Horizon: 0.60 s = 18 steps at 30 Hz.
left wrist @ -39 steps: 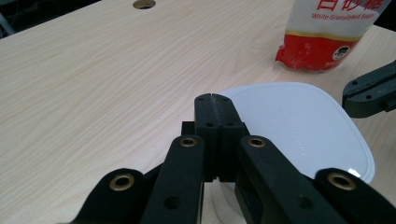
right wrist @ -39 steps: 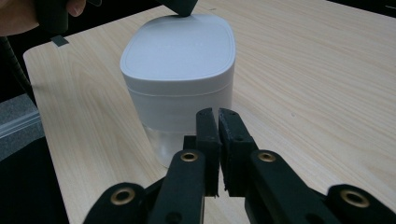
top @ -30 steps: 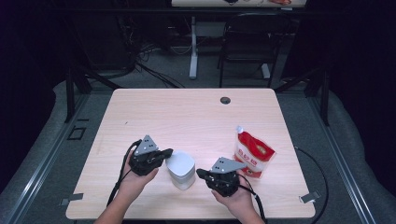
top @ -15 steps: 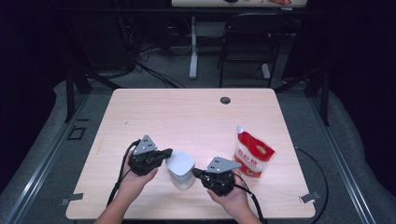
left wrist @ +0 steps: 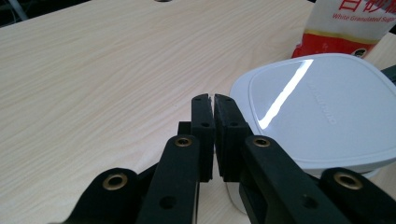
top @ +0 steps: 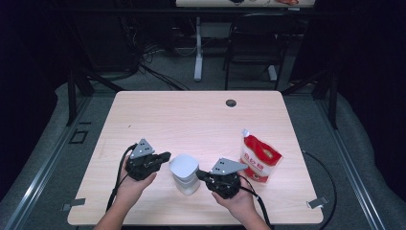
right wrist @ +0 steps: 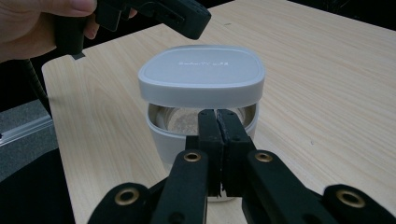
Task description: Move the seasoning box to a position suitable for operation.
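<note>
My left claw (top: pixel 165 157) sits at nine o'clock of the white jar (top: pixel 185 174), my right claw (top: pixel 201 173) at three o'clock of it, both tips just beside the jar on the near half of the table (top: pixel 191 115). The jar is a squat, rounded-square tub, white, with a pale grey lid (right wrist: pixel 201 74) bearing faint lettering I cannot read. In the right gripper view the lid rides above the tub's rim, with a band of clear wall and something brownish showing under it. My left claw (left wrist: pixel 214 100) has its jaws nearly together with only a sliver between them, having just eased apart a touch, nothing gripped. My right claw (right wrist: pixel 217 113) is pressed together on nothing. A red and white sugar bag (top: pixel 257 157) lies at two o'clock of the jar.
</note>
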### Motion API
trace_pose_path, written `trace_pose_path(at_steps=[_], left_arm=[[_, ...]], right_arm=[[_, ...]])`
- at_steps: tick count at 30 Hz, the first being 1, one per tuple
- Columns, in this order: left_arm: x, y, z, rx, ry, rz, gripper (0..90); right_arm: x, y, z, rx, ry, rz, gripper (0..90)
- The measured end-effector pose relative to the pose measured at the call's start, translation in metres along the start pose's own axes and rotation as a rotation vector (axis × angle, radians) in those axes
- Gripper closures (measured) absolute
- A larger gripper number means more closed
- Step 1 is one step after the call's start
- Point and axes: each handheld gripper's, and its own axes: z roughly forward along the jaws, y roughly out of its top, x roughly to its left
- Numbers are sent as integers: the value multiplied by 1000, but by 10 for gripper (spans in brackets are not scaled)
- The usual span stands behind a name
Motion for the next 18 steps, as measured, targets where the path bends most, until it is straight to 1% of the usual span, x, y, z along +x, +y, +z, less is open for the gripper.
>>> trace_pose_path(at_steps=[7, 8, 11, 12, 14, 16, 17, 18], left_arm=[[4, -5, -1, 7, 7, -11, 862], [5, -6, -2, 8, 11, -8, 855], [9, -9, -3, 5, 11, -19, 835], [10, -11, -3, 5, 12, -23, 821], [12, -14, -2, 10, 18, -29, 815], [18, -19, -1, 21, 1, -50, 797], [18, -19, -1, 21, 1, -50, 790], [19, -20, -1, 21, -8, -55, 790]], right_arm=[[1, 3, 1, -3, 1, -3, 894], [1, 6, 1, -1, 2, -9, 894], [1, 9, 2, 1, 4, -14, 891], [1, 13, 2, 6, 4, -18, 887], [2, 14, 2, 0, 3, -18, 887], [3, 22, 4, -12, 2, -21, 888], [3, 22, 4, -12, 2, -21, 888], [4, 25, 5, -11, 3, -25, 888]])
